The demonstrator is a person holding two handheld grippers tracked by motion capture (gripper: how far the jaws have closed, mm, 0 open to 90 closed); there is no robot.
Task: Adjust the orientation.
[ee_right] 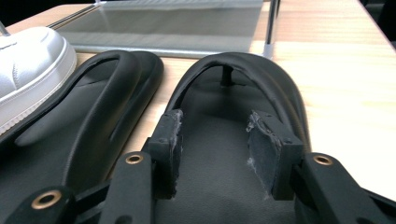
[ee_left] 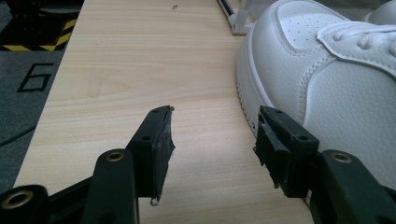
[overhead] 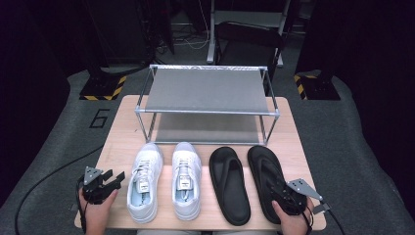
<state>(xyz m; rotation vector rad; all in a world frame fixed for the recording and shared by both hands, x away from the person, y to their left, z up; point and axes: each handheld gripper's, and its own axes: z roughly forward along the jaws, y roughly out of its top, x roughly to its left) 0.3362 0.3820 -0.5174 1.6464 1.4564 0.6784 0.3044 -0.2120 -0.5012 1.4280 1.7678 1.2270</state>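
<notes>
Hidden or cut off: in the high view the right hand-held gripper (overhead: 285,195) covers the heel of the right black flip-flop (overhead: 264,171), and both forearms are cropped at the frame's lower edge. In the left gripper view the left white sneaker (ee_left: 322,79) runs off the right edge. The rear of the two-tier shoe rack (overhead: 208,90) fades into a dark background.

Left hand-held gripper (ee_left: 212,140): jaws wide apart, holding nothing, over bare counter (ee_left: 140,70) just beside the left white sneaker's outer side; contact with the sneaker cannot be confirmed.

Right hand-held gripper: jaws apart, empty between them, poised over the right black flip-flop's footbed behind its strap.

Orientation: the left white sneaker, right white sneaker (overhead: 186,178), left black flip-flop (overhead: 229,183) and right black flip-flop lie in a row in front of the shoe rack, toes toward it, long axes running from the counter's near edge toward the shoe rack.
</notes>
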